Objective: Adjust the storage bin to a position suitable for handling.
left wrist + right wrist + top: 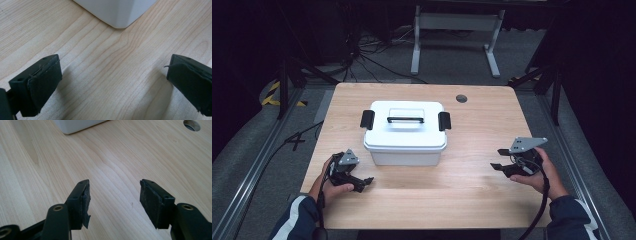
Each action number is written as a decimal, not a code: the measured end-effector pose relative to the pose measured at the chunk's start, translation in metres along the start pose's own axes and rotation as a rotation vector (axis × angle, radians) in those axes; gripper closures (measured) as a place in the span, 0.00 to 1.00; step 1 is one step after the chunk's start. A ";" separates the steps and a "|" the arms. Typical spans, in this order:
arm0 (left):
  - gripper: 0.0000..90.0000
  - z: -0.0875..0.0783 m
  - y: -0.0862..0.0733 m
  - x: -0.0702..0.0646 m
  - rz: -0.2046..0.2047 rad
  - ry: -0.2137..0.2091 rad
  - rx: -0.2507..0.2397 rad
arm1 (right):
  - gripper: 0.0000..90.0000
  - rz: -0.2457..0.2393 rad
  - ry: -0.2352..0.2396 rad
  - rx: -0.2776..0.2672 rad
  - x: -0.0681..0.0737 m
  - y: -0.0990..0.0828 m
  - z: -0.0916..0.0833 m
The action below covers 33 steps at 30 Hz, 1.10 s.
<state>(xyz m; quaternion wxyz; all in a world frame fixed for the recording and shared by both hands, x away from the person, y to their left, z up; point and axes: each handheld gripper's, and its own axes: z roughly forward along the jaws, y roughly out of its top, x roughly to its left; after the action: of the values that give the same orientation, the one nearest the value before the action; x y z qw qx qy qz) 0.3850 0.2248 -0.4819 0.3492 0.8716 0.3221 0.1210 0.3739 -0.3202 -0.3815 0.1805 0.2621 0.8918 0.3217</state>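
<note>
A white plastic storage box (pixel 406 132) with a lid, a black carry handle (pixel 405 120) and black side latches stands in the middle of the wooden table (pixel 472 190). My left gripper (pixel 364 183) rests low at the table's front left, open, with nothing between its jaws; the box's near corner (pixel 117 12) lies ahead of it. My right gripper (pixel 498 159) is held above the table's right side, pointing toward the box, open and empty. A bottom corner of the box (pixel 75 126) sits far ahead of its jaws.
A round cable hole (pixel 461 98) is set in the table's far right part, also the hole (pixel 191 125) beyond the right jaws. Past the table stand a white desk frame (pixel 457 35) and cables on grey floor. Black stands flank the table.
</note>
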 end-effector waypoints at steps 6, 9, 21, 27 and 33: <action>0.00 0.000 0.000 0.000 0.000 0.000 0.000 | 0.48 -0.049 0.005 0.009 -0.001 0.021 -0.004; 0.00 0.000 0.000 0.000 0.000 0.000 0.000 | 0.48 -0.070 0.000 0.017 -0.002 0.034 -0.007; 0.00 0.000 0.000 0.000 0.000 0.000 0.000 | 0.51 -0.196 0.000 0.060 -0.004 0.088 -0.013; 0.00 0.000 0.000 0.000 0.000 0.000 0.000 | 0.51 -0.249 0.009 0.069 -0.001 0.114 -0.014; 0.00 0.000 0.000 0.000 0.000 0.000 0.000 | 0.52 -0.297 0.019 0.087 0.002 0.136 -0.008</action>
<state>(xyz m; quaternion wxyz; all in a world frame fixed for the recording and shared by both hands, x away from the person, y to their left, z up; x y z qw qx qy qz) 0.3850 0.2248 -0.4819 0.3492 0.8716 0.3222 0.1208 0.4161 -0.2342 -0.2849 0.2063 0.1319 0.9354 0.2549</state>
